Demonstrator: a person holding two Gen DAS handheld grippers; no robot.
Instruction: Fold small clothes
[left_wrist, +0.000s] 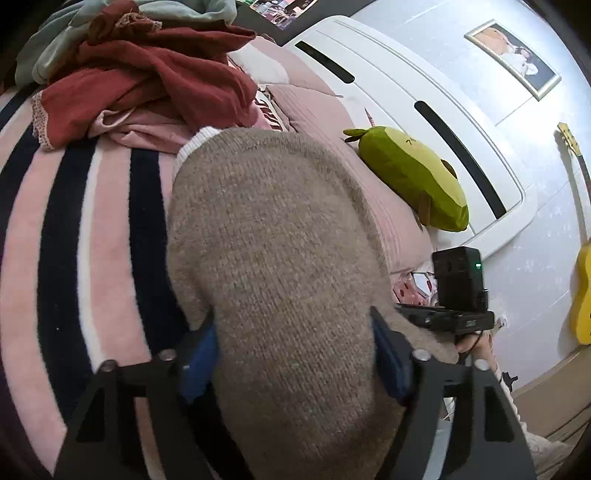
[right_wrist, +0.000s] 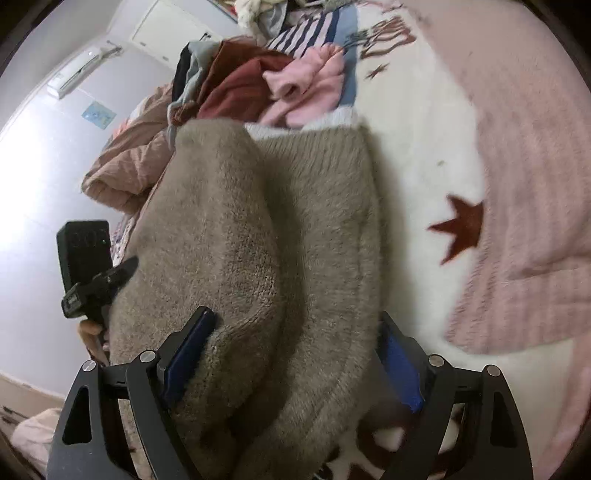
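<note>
A taupe knit sweater (left_wrist: 280, 266) with a white ribbed edge lies on the bed and fills the middle of both views (right_wrist: 258, 258). My left gripper (left_wrist: 291, 354) has its blue pads on either side of a fold of the sweater, with knit bunched between the jaws. My right gripper (right_wrist: 295, 354) also straddles the sweater, its jaws wide with thick knit between them. Each gripper shows in the other's view: the right one (left_wrist: 458, 295), the left one (right_wrist: 88, 269).
A pile of red, pink and grey-green clothes (left_wrist: 147, 74) lies beyond the sweater on a pink, navy and white striped blanket (left_wrist: 74, 240). A green plush toy (left_wrist: 413, 177) rests by the white headboard (left_wrist: 406, 92). A white blanket with red stars (right_wrist: 424, 166) lies to the right.
</note>
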